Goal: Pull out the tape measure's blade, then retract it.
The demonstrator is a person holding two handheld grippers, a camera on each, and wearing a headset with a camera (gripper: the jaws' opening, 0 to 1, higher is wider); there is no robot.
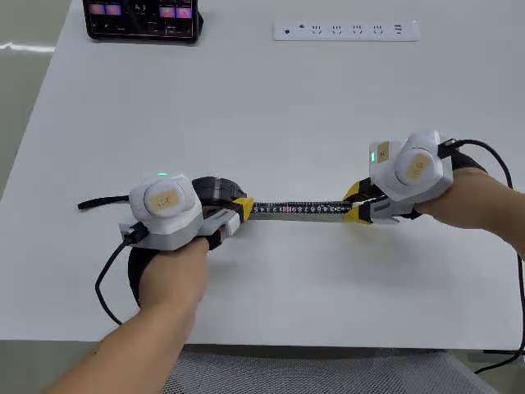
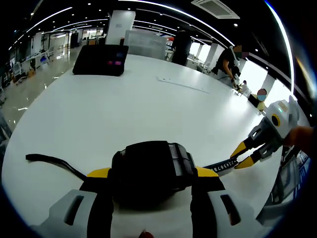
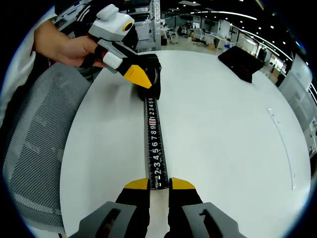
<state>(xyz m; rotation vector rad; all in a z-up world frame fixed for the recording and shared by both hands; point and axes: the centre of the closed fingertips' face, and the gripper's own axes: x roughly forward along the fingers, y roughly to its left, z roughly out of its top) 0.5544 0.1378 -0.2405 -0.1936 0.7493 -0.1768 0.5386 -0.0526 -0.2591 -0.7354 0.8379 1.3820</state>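
A black tape measure case [image 1: 215, 191] [image 2: 151, 168] [image 3: 151, 74] sits on the white table, and my left gripper [image 1: 234, 215] [image 2: 153, 173] is shut on it. Its black blade [image 1: 297, 208] [image 3: 154, 144] with white numbers stretches right across the table. My right gripper [image 1: 358, 205] [image 3: 158, 186] is shut on the blade's end. In the left gripper view the right gripper [image 2: 245, 156] holds the blade [image 2: 222, 166] at the right. The case's black strap [image 1: 102, 202] [image 2: 52, 162] trails to the left.
A dark tablet [image 1: 142, 18] [image 2: 100, 60] [image 3: 241, 62] stands at the table's far left edge. A white power strip [image 1: 346, 31] [image 2: 182, 84] lies at the far middle. A mesh chair [image 3: 39, 148] is at the table's near edge. People stand in the background [image 2: 229, 60].
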